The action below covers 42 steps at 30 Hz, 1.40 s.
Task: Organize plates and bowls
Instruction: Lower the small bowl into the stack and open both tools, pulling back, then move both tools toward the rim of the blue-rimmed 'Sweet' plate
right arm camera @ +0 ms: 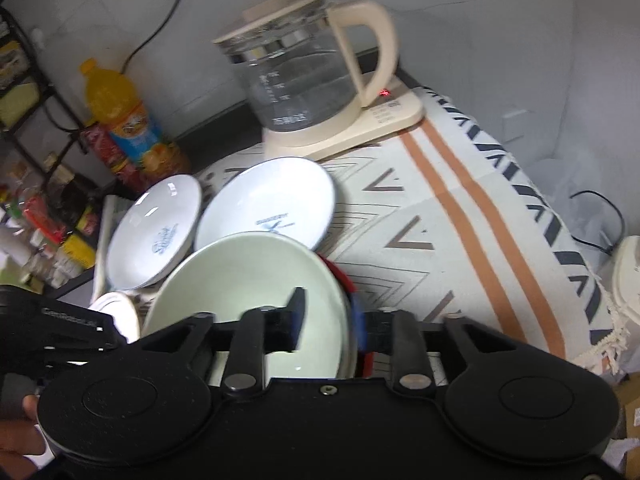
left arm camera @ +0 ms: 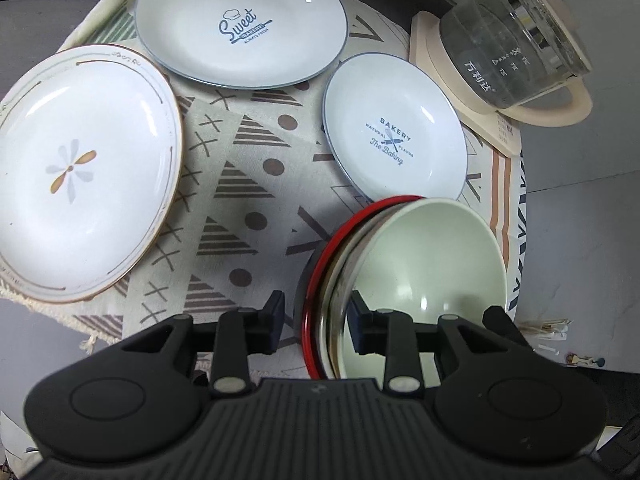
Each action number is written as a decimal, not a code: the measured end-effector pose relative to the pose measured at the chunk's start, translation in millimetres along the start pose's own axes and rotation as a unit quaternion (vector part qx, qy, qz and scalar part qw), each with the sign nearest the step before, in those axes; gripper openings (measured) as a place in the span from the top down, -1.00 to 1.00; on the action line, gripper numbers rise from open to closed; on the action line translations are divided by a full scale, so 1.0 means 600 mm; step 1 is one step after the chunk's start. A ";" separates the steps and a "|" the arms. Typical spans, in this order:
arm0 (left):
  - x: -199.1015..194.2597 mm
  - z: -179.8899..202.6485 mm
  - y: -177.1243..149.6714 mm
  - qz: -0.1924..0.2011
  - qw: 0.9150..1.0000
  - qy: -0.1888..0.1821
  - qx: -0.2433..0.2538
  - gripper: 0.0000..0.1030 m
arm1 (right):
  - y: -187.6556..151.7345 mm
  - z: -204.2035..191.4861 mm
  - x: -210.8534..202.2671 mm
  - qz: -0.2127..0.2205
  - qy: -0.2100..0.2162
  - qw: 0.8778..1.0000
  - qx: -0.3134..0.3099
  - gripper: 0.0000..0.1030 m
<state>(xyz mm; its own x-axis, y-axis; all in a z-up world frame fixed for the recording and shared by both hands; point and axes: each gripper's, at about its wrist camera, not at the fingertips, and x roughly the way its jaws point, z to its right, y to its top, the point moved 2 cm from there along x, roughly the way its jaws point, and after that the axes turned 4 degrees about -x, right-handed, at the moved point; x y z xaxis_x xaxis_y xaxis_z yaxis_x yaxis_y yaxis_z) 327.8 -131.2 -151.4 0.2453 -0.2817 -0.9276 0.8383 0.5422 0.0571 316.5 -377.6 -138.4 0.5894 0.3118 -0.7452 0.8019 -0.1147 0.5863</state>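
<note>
A stack of nested bowls, pale green bowl [left arm camera: 432,256] innermost, then a steel bowl [left arm camera: 344,276] and a red-rimmed bowl [left arm camera: 320,264], sits tilted on the patterned cloth. My left gripper [left arm camera: 316,320] straddles the stack's left rims, fingers apart, not clamped. My right gripper [right arm camera: 332,320] straddles the right rim of the green bowl [right arm camera: 248,280], one finger inside, one outside. Three plates lie beyond: a flower plate [left arm camera: 80,168], a "Sweet Bakery" plate [left arm camera: 240,20] and a "Bakery" plate [left arm camera: 396,128].
A glass electric kettle [right arm camera: 296,72] on a cream base [right arm camera: 360,128] stands at the back of the cloth. An orange juice bottle [right arm camera: 120,112] and a shelf of jars [right arm camera: 36,200] are at the left. The cloth's fringed edge [right arm camera: 600,320] drops off at the right.
</note>
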 end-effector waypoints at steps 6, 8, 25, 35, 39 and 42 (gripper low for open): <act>-0.029 0.010 -0.017 0.032 0.999 -0.003 0.035 0.00 | 0.007 -0.005 -0.020 -0.011 0.022 0.999 -0.022 -0.28; -0.041 0.010 -0.021 0.043 0.998 0.004 0.043 -0.31 | 0.010 -0.006 -0.025 -0.016 0.031 0.999 -0.028 -0.48; -0.129 -0.090 -0.046 0.118 0.991 0.055 -0.001 -0.89 | 0.027 -0.041 -0.037 -0.014 0.073 0.994 -0.077 -1.00; -0.164 -0.152 -0.046 0.142 0.988 0.055 -0.020 -1.00 | 0.017 -0.112 -0.024 -0.040 0.104 0.987 -0.115 -1.00; -0.174 -0.177 -0.032 0.147 0.987 0.056 -0.021 -1.00 | 0.013 -0.153 -0.016 -0.043 0.097 0.983 -0.146 -1.00; -0.179 -0.199 -0.013 0.152 0.986 0.067 -0.009 -1.00 | 0.012 -0.179 -0.006 -0.048 0.086 0.983 -0.152 -1.00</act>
<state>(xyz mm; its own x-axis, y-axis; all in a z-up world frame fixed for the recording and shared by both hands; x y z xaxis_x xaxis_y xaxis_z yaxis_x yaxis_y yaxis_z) 236.9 -10.9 -96.5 0.4163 0.0020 -0.9092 0.7267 0.6003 0.3340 309.6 -278.2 -97.2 0.4656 0.4649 -0.7531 0.7719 0.2029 0.6024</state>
